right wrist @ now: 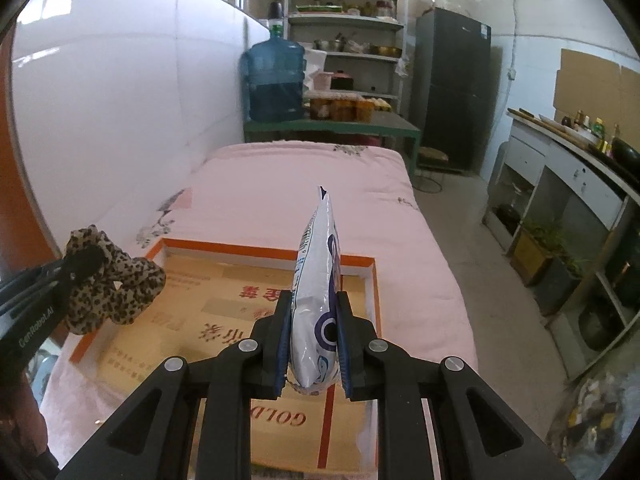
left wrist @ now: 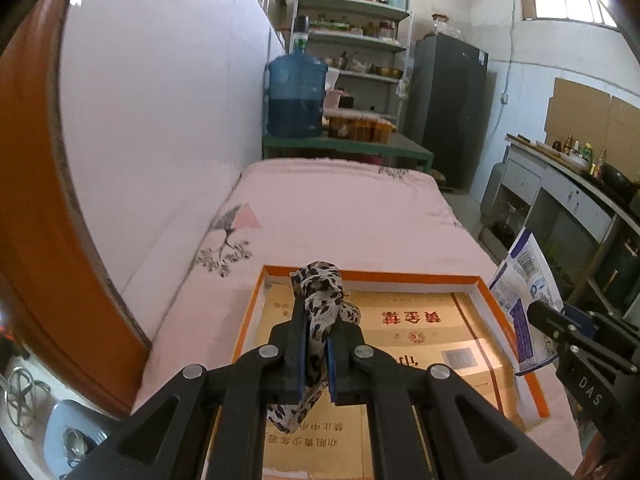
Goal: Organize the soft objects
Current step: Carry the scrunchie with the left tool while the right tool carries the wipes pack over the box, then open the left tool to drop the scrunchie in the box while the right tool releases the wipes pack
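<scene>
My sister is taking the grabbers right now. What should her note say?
Left gripper: shut on the leopard-print cloth, held above the orange-rimmed box.
Right gripper: shut on the white and blue pouch, upright, also above the box.
The box lies on the pink bed; only flat cardboard shows inside.
Done: both soft things picked up.
Left: probably set each one down in the box, then let go.

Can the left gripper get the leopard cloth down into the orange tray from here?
Probably yes. The left gripper holds the leopard cloth right above the orange tray, nothing between them; the white pouch hangs off to the right.
</scene>
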`<state>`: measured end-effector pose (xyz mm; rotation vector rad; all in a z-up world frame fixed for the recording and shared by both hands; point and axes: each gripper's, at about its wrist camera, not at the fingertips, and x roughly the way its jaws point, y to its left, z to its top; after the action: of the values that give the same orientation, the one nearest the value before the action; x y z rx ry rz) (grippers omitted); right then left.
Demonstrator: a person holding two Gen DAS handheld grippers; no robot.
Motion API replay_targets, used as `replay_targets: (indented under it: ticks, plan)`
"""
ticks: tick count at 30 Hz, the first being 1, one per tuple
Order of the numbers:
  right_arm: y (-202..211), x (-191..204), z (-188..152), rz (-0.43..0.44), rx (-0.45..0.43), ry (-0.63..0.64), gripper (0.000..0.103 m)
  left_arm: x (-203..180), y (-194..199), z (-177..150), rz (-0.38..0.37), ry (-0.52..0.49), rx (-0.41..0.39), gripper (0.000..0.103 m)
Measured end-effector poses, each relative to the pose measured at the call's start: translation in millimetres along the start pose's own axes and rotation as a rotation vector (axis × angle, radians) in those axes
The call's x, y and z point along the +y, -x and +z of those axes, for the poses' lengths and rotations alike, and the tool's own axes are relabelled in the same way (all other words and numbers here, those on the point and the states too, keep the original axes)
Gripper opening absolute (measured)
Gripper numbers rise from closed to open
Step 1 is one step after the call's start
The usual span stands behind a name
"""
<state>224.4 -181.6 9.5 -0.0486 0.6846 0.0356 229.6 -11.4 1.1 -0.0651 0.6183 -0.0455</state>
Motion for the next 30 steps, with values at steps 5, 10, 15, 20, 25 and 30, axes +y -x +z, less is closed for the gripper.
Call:
replay_targets:
  ticks: [5,10,15,20,25,30]
  plan:
    - [-21.1,-0.9,0.9,-0.009,0.027,0.004,0.020,2.4,-25.7,-2.9,-0.005,0.019,0.053,0.007]
    - [-38.9,0.4,-3.3,0.005,0.053,-0.010,0.020,8.3,-48.6,-12.5,-0.013,0.033,0.103,0.007]
    - [-53.6,-1.2,-8.4,0.023,0.080,-0.024,0.020,10.9,-61.5,-21.9,-0.025,0.015,0.122,0.007]
    - [-65.1,1.0,-15.6,0.026,0.111,-0.020,0.019,9.1,-68.8,-29.0,-0.036,-0.002,0.140,0.007]
    - [-71.1,6.7,-21.1,0.046,0.131,-0.010,0.018,5.4,-74.3,-38.0,-0.043,-0.018,0.161,0.008]
    - [-71.7,17.4,-24.7,0.076,0.131,0.013,0.020,8.2,-77.2,-44.2,-0.045,-0.001,0.184,0.009]
